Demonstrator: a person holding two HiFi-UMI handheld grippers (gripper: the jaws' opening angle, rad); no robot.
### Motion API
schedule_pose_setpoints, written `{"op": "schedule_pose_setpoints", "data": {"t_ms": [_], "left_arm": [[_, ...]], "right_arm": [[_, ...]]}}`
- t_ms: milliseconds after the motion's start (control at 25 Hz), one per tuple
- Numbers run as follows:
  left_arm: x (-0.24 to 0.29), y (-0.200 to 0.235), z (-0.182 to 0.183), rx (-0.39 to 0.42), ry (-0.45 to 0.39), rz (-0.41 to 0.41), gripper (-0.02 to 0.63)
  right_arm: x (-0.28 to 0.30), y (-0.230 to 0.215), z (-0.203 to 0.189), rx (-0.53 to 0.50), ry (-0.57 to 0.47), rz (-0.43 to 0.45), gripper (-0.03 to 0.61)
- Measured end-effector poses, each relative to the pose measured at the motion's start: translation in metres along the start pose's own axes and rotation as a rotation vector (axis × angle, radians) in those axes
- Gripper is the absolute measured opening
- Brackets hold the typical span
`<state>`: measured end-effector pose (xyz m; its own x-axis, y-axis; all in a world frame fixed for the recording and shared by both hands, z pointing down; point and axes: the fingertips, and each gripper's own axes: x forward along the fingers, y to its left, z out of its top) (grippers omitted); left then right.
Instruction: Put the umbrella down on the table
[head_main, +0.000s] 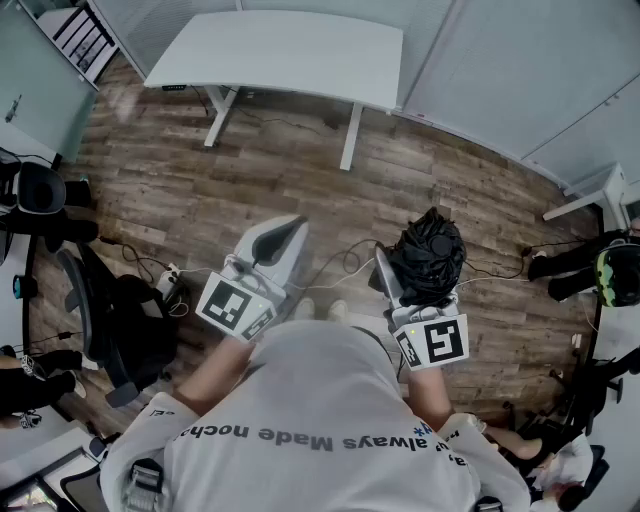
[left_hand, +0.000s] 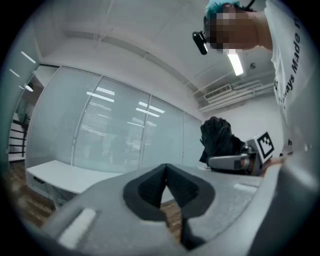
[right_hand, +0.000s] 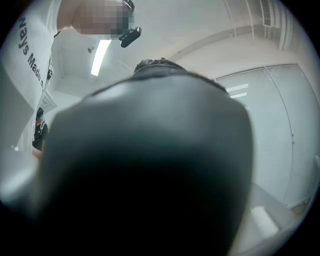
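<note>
A folded black umbrella (head_main: 430, 255) is bunched up between the jaws of my right gripper (head_main: 402, 275), which is shut on it and held level above the wooden floor. In the right gripper view the dark umbrella (right_hand: 150, 165) fills nearly the whole picture and hides the jaws. My left gripper (head_main: 285, 238) is held level beside it, a short way to the left, shut with nothing in it; its black pads (left_hand: 150, 187) meet at the tips. The left gripper view shows the umbrella (left_hand: 217, 137) off to the right. The white table (head_main: 290, 50) stands ahead across the floor.
Black office chairs (head_main: 110, 320) and cables (head_main: 160, 270) lie on the floor at the left. Another white desk (head_main: 600, 190) and a seated person's legs (head_main: 560, 270) are at the right. Frosted glass walls (left_hand: 110, 125) run behind the table.
</note>
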<state>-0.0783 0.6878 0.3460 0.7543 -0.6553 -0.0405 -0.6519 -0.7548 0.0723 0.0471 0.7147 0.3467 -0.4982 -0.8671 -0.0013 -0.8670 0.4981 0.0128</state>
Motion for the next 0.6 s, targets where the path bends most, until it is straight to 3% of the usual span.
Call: {"op": "schedule_pose_setpoints", "data": {"t_ms": [240, 400, 600], "left_arm": [[0.007, -0.012, 0.001, 0.010, 0.005, -0.004, 0.003], [0.022, -0.025, -0.003, 0.010, 0.010, 0.000, 0.003], [0.046, -0.045, -0.009, -0.002, 0.007, 0.004, 0.003]], "right_arm": [[-0.009, -0.004, 0.004, -0.002, -0.008, 0.010, 0.256], [-0.018, -0.020, 0.005, 0.042, -0.036, 0.032, 0.256], [-0.031, -0.045, 0.001, 0.023, -0.026, 0.040, 0.256]]}}
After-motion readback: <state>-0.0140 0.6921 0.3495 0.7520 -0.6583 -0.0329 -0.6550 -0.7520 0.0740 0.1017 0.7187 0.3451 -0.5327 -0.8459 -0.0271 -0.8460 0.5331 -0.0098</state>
